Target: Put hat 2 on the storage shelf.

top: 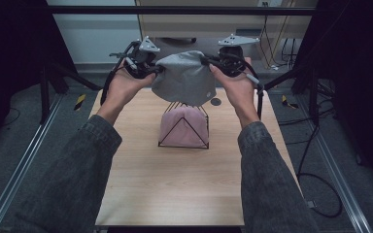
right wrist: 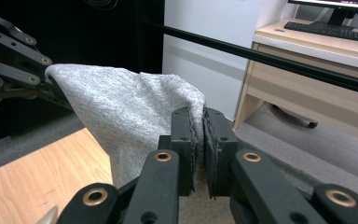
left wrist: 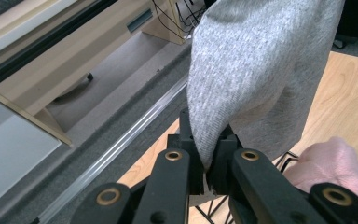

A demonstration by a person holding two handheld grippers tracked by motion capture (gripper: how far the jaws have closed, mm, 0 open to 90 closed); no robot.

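A grey cloth (top: 184, 77) hangs stretched between my two grippers, above the far half of the wooden table (top: 175, 184). My left gripper (top: 151, 70) is shut on the cloth's left corner (left wrist: 205, 158). My right gripper (top: 209, 62) is shut on the cloth's right corner (right wrist: 196, 116). Under the cloth stands a black wire basket (top: 183, 127) with a pink cloth (top: 184, 124) folded inside; that pink cloth (left wrist: 328, 161) also shows past the left jaws. The left gripper (right wrist: 32, 84) shows at the far edge of the grey cloth (right wrist: 130, 116) in the right gripper view.
A small dark round mark (top: 216, 101) lies on the table behind the basket. A black bar (top: 175, 9) crosses overhead at the back, with a beige desk (right wrist: 317, 70) and cables (top: 277, 48) beyond it. Metal rails (top: 19, 170) run along both table sides.
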